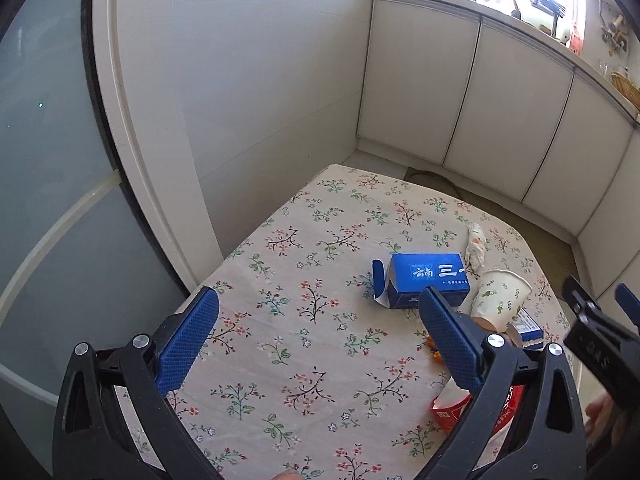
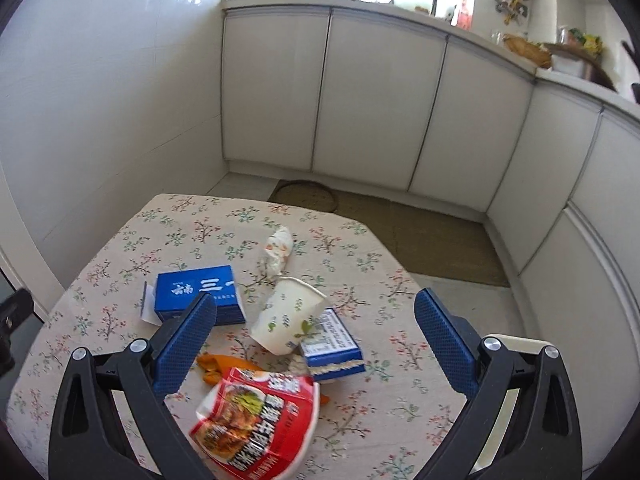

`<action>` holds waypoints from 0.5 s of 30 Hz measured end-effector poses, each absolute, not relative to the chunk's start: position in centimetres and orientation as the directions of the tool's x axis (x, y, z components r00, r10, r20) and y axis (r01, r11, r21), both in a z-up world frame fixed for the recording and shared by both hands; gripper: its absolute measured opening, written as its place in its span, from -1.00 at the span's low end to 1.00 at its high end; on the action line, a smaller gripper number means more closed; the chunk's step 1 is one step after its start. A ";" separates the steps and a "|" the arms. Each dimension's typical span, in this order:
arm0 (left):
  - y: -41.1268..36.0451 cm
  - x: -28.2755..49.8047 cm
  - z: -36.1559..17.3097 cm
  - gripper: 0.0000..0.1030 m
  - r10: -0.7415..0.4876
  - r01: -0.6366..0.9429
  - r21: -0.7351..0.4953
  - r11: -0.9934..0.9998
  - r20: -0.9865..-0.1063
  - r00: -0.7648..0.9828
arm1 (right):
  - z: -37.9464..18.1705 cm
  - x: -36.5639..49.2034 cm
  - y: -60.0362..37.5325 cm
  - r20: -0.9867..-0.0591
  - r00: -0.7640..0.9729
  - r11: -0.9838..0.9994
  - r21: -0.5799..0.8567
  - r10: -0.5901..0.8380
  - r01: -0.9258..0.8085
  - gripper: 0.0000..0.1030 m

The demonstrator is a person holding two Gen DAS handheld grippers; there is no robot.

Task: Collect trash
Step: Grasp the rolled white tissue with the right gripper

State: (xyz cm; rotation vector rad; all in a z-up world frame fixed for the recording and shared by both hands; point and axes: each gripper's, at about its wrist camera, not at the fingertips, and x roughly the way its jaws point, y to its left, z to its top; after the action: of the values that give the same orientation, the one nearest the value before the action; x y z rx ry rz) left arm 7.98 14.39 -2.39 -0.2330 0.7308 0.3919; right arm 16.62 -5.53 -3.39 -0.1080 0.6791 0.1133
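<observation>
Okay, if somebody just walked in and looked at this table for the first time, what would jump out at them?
Probably the red noodle packet, lying nearest the camera between the open fingers of the right gripper. Behind it a tipped paper cup leans on a small blue box, with a bigger blue box to the left and a crumpled tissue further back. All of it sits on a floral tablecloth, while the left gripper hovers open over a bare patch.
</observation>
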 end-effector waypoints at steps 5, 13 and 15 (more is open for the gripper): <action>15.5 8.0 -1.9 0.86 0.211 -0.417 -0.131 0.900 -0.706 0.676 | -5.8 26.2 -4.8 -0.815 0.545 0.981 0.156 0.196 -0.118 0.87; 15.8 8.7 -1.8 0.86 0.122 -0.390 -0.191 0.901 -0.751 0.649 | -10.9 35.9 -3.1 -0.895 0.406 0.982 0.190 0.183 -0.023 0.87; 15.5 8.8 -1.8 0.86 0.127 -0.372 -0.168 0.913 -0.749 0.650 | -12.0 37.4 -2.5 -0.910 0.385 0.987 0.157 0.154 -0.024 0.87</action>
State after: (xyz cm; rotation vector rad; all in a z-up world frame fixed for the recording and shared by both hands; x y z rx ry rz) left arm 8.78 15.47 -1.75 -0.3219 0.8176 0.2889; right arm 37.41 -2.46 -12.00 0.1245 1.1705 0.1140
